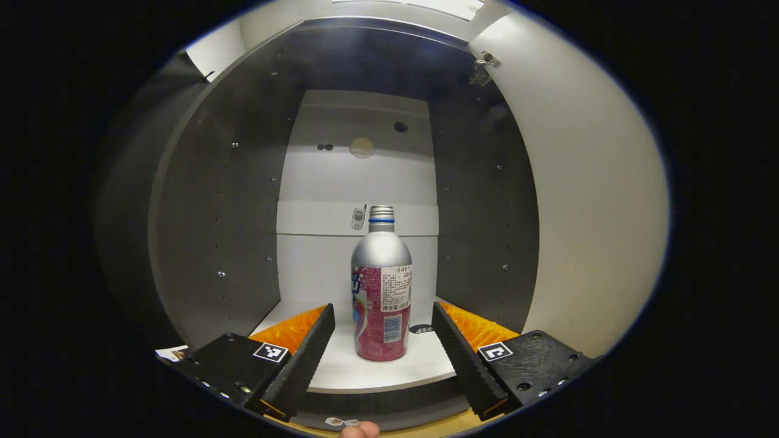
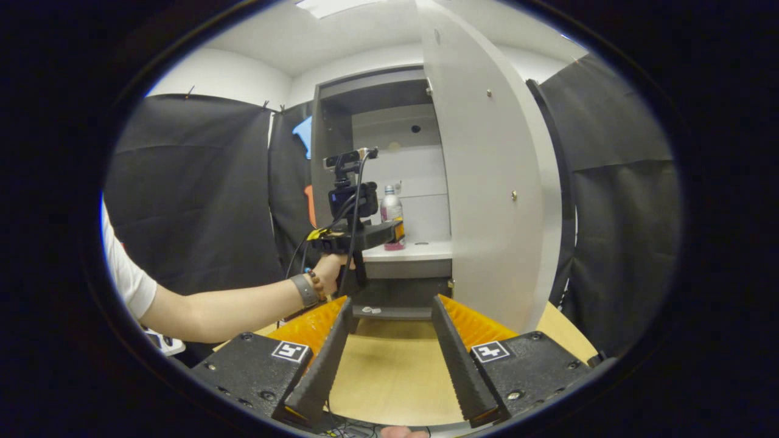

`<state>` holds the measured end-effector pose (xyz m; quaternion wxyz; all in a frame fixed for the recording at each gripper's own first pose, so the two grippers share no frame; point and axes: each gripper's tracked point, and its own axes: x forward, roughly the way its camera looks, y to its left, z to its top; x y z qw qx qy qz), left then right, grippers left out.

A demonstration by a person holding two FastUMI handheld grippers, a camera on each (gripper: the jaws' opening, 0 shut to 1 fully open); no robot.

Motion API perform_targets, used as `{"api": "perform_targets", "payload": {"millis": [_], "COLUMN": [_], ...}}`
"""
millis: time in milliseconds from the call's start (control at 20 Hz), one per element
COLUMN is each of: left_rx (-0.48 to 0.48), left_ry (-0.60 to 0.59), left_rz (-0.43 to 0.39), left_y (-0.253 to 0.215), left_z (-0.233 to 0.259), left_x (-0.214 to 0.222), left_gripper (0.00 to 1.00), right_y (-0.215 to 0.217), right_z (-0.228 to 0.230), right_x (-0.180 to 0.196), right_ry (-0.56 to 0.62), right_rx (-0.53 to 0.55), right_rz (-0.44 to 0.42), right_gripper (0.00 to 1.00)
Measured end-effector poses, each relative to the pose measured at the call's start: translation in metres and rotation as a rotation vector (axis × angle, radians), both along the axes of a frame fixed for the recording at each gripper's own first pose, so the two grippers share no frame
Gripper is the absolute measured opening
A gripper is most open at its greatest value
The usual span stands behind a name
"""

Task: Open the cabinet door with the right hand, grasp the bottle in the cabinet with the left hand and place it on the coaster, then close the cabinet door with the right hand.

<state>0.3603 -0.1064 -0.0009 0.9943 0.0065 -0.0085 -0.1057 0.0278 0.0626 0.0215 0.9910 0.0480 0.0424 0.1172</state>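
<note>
A silver bottle (image 1: 381, 286) with a pink label stands upright on the white cabinet shelf (image 1: 420, 368). My left gripper (image 1: 383, 319) is open, its fingers reaching in on either side of the bottle's lower half without touching it. The cabinet door (image 1: 584, 194) hangs open at the right. In the right gripper view, my right gripper (image 2: 389, 307) is open and empty above the wooden table (image 2: 395, 371), back from the cabinet. Farther off there, the left gripper (image 2: 395, 232) is held by a hand at the shelf, beside the bottle (image 2: 391, 213), and the door (image 2: 487, 182) stands open.
The cabinet's dark side walls (image 1: 225, 213) close in on both sides of the shelf. Black cloth (image 2: 195, 188) hangs left and right of the cabinet. A person's forearm (image 2: 231, 307) stretches across the left of the right gripper view.
</note>
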Motion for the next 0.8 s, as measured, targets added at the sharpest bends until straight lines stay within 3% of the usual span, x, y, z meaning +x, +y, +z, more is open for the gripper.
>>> {"api": "perform_targets", "payload": {"millis": [800], "left_rx": [-0.003], "left_ry": [0.064], "left_rz": [0.083], "left_y": [-0.002], "left_z": [-0.029], "left_x": [0.050], "left_gripper": [0.96], "right_y": [-0.013], "right_z": [0.000], "right_x": [0.013], "right_ry": [0.025], "right_rx": [0.015], "right_rz": [-0.012], "right_gripper": [0.83]}}
